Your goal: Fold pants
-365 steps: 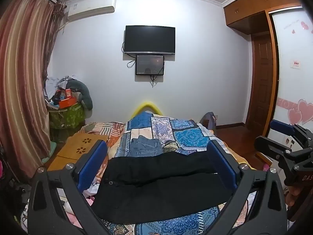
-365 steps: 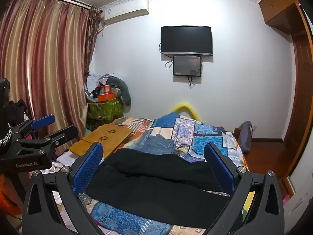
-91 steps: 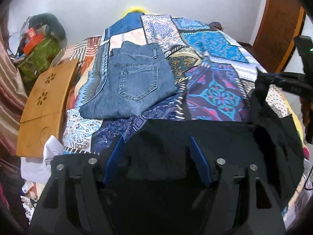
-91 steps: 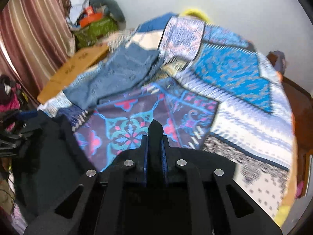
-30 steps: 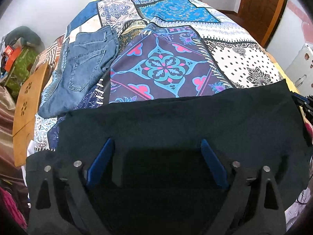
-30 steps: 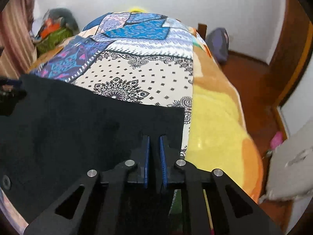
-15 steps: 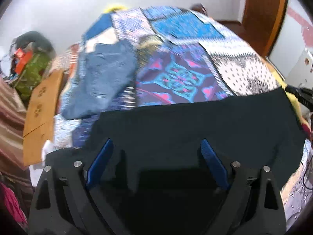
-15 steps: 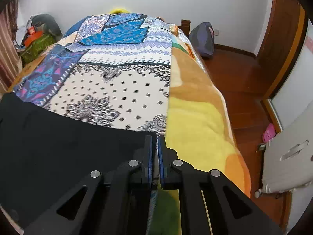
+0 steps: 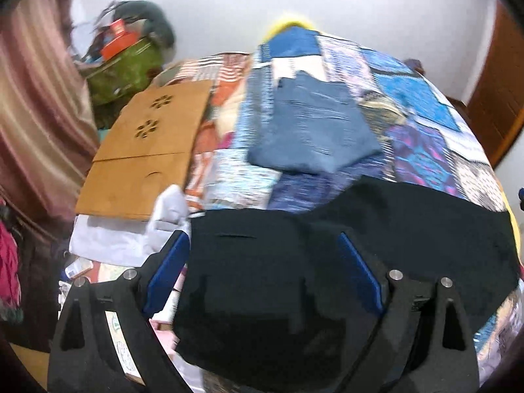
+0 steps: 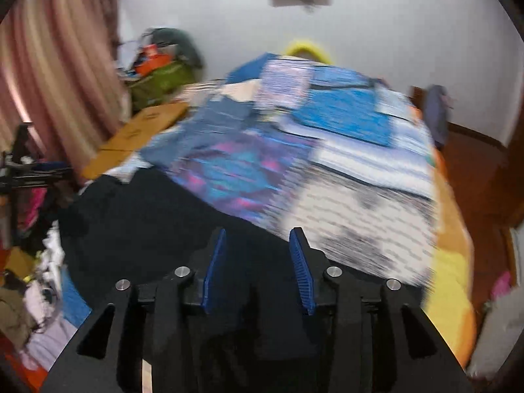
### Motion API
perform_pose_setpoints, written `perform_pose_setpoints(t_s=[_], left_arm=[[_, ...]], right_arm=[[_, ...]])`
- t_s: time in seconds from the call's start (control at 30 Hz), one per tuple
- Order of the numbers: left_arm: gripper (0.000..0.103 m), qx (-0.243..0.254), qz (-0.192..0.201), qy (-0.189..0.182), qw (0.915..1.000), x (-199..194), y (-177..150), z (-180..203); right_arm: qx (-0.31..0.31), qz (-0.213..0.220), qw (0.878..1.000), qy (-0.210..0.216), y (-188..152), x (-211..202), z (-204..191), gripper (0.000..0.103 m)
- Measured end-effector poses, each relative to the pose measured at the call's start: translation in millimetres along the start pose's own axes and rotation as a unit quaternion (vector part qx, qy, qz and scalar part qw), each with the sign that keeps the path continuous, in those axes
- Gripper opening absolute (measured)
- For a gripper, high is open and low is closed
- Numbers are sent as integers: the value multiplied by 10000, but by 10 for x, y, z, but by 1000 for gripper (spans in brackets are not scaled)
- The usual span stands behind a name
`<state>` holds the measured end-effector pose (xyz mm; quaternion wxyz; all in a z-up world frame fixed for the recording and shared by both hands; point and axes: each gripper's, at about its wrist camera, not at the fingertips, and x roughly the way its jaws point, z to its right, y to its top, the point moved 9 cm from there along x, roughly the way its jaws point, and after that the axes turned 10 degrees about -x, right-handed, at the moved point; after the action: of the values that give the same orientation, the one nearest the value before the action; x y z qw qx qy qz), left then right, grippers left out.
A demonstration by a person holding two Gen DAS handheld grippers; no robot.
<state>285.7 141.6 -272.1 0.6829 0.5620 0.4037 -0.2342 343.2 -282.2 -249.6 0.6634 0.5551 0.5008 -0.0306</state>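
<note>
Pants (image 9: 409,239), black, lie beneath both tongs; left gripper (image 9: 262,262) gapes wide, right gripper (image 10: 258,255) is opening, seemingly gripping nothing.

White wall (image 9: 376,13), striped curtain (image 9: 36,98), patchwork-covered bed (image 9: 409,104), wooden door (image 9: 497,98)

The black pants (image 9: 376,229) are of matt, soft cloth without shine, and the folded jeans (image 9: 311,131) behind them are of rougher blue denim. The bed cover (image 9: 425,124) is a printed woven cloth, the board (image 9: 147,150) beside the bed looks like smooth light wood with cut-out flowers, and the curtain (image 9: 36,104) is a slightly shiny striped fabric. The left tool (image 9: 262,268) and the right tool (image 10: 258,262) are of matt black plastic with blue ribbed pads (image 10: 299,271) and small bright metal screws (image 9: 395,274)
</note>
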Motion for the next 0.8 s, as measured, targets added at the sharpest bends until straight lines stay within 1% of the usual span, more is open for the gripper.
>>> perform_pose_setpoints(t_s=[0.07, 0.17, 0.2, 0.27, 0.3, 0.33, 0.37, 0.43, 0.5, 0.57, 0.63, 0.67, 0.7, 0.8], left_arm=[[92, -113, -62, -68, 9999, 131, 13, -189], [91, -301, -297, -156, 9990, 403, -1, -440], [91, -306, -380, -192, 9986, 511, -13, -502], [90, -361, -494, -176, 9980, 681, -27, -592], [87, -438, -608, -247, 9969, 800, -47, -638], [80, -482, -678, -322, 9960, 866, -59, -644], [77, -567, -875, -530, 9931, 975, -109, -646], [60, -670, -1170, -796, 9877, 1110, -204, -621], [53, -711, -1274, -1012, 9841, 1163, -274, -584], [50, -730, -1201, -1131, 9836, 1160, -299, -568], [37, -737, -1147, -1236, 9829, 1125, -302, -550], [33, -719, -1111, -1202, 9839, 1103, -303, -560], [27, -613, -1012, -1123, 9866, 1063, -304, -570], [20, -298, -808, -959, 9917, 977, -316, -577]], right_arm=[[-137, -9, 9998, 173, 153, 169, -234, 38], [-327, -110, 9982, 489, 359, 491, -606, 38], [-408, -173, 9972, 609, 431, 631, -745, 39], [-585, -326, 9953, 693, 510, 837, -925, 40], [-677, -412, 9942, 724, 548, 957, -1005, 40], [-743, -501, 9929, 786, 587, 1088, -1079, 40], [-783, -588, 9916, 844, 624, 1194, -1133, 40], [-878, -730, 9893, 912, 700, 1429, -1273, 40], [-973, -859, 9865, 1000, 775, 1640, -1374, 40], [-962, -945, 9841, 1160, 830, 1760, -1450, 40], [-1034, -1115, 9815, 1165, 848, 1930, -1516, 40], [-1096, -1204, 9804, 1111, 840, 2008, -1535, 40], [-1144, -1299, 9787, 1106, 823, 2092, -1563, 40], [-1174, -1599, 9709, 1345, 739, 2270, -1656, 40]])
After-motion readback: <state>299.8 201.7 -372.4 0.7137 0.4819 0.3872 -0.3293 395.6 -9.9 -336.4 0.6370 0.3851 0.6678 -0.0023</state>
